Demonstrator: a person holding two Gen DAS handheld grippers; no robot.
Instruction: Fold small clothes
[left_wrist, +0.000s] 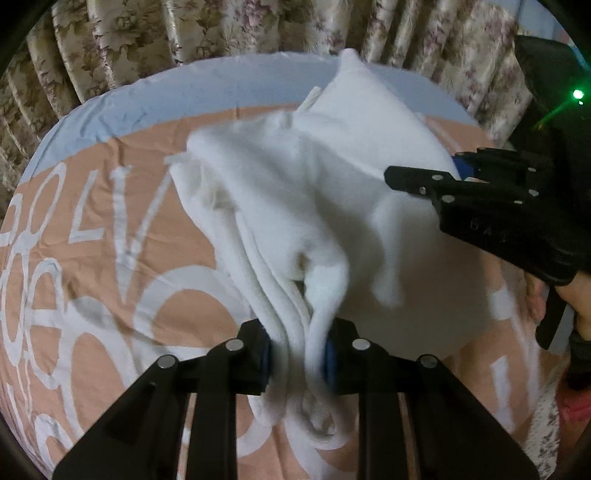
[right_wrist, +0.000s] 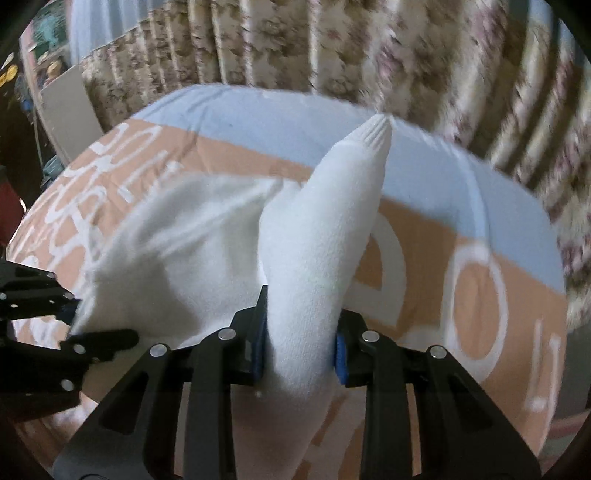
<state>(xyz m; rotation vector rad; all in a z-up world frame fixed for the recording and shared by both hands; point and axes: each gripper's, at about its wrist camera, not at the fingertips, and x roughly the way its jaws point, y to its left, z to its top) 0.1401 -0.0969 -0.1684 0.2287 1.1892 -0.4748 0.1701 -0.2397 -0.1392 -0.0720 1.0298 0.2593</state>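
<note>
A small white fleece garment hangs bunched between both grippers above a bed. My left gripper is shut on a gathered, layered edge of it. My right gripper is shut on another part, with a ribbed cuff end sticking up past the fingers. In the left wrist view the right gripper shows at the right, clamped on the cloth. In the right wrist view the left gripper shows at the lower left, holding the far corner. The garment is lifted and blurred.
The bed cover is peach with large white letters and a pale blue band at the far edge. Floral curtains hang behind the bed. A grey board and shelves stand at the far left.
</note>
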